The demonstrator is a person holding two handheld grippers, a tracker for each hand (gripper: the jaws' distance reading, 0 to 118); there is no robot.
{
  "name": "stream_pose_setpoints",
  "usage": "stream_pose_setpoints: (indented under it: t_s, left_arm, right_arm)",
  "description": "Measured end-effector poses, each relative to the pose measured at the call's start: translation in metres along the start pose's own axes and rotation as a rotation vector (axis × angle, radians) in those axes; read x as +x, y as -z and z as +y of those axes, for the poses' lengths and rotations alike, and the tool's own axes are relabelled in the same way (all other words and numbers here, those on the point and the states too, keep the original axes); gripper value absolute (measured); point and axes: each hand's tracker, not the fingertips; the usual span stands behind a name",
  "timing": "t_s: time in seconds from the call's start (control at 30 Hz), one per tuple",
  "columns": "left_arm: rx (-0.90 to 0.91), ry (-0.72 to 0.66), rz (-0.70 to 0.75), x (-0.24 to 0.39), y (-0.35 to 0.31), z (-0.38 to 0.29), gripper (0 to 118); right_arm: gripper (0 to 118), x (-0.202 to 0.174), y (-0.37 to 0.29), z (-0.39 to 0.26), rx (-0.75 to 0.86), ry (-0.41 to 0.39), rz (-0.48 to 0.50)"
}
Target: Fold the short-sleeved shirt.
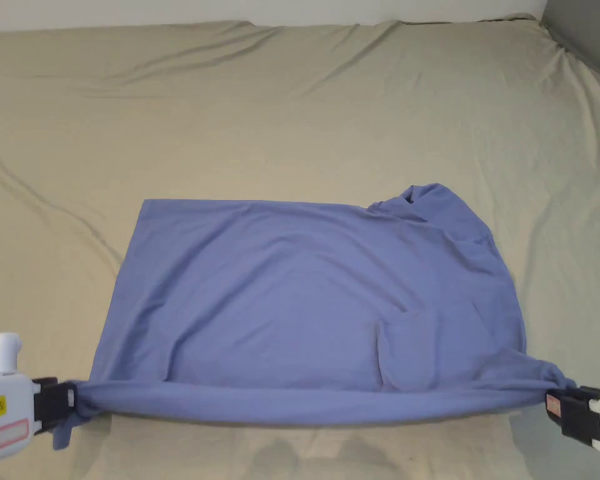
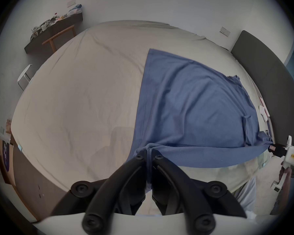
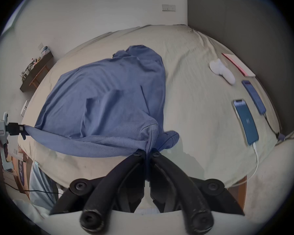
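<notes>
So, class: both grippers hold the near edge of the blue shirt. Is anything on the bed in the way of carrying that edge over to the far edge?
Nothing visible is. The shirt lies alone on the bed sheet; the phones lie off to the right, clear of it.

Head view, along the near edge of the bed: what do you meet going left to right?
Left hand-held gripper, white body with black jaws → blue short-sleeved shirt, its near fold stretched taut above the beige bedsheet → right hand-held gripper.

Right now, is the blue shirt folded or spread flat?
Partly folded: the shirt lies doubled on the bed, its near edge stretched between both grippers.
</notes>
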Motion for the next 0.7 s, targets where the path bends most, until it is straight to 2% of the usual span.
stream_pose_setpoints:
  t_s: [0.13, 0.3, 0.5, 0.53, 0.57, 0.6, 0.63, 0.7]
  left_arm:
    - [0.013, -0.012, -0.017, 0.011, 0.019, 0.043, 3]
    - [0.002, -0.008, -0.01, 0.019, 0.058, 0.095, 3]
    - [-0.05, -0.03, -0.004, 0.028, 0.106, 0.128, 3]
    - [-0.053, -0.033, -0.003, 0.029, 0.113, 0.131, 14]
    - [-0.063, -0.024, -0.003, 0.029, 0.122, 0.133, 45]
    - [-0.063, -0.021, 0.002, 0.028, 0.131, 0.135, 92]
    - [-0.052, -0.017, 0.011, 0.027, 0.135, 0.135, 118]
    - [-0.01, -0.065, 0.07, 0.021, 0.128, 0.131, 116]
  right_arm:
    - [3, -0.006, 0.024, 0.042, 0.005, -0.028, -0.013]
    - [3, -0.008, 0.066, 0.091, -0.033, -0.01, -0.022]
    - [4, -0.01, 0.115, 0.129, -0.11, -0.001, -0.054]
    - [18, -0.01, 0.121, 0.133, -0.139, 0.012, -0.06]
    - [51, -0.01, 0.124, 0.136, -0.137, 0.025, -0.068]
    - [88, -0.009, 0.126, 0.137, -0.129, 0.048, -0.085]
    - [109, -0.007, 0.125, 0.136, -0.132, 0.09, -0.104]
    - [110, -0.005, 0.114, 0.131, -0.07, 0.153, -0.091]
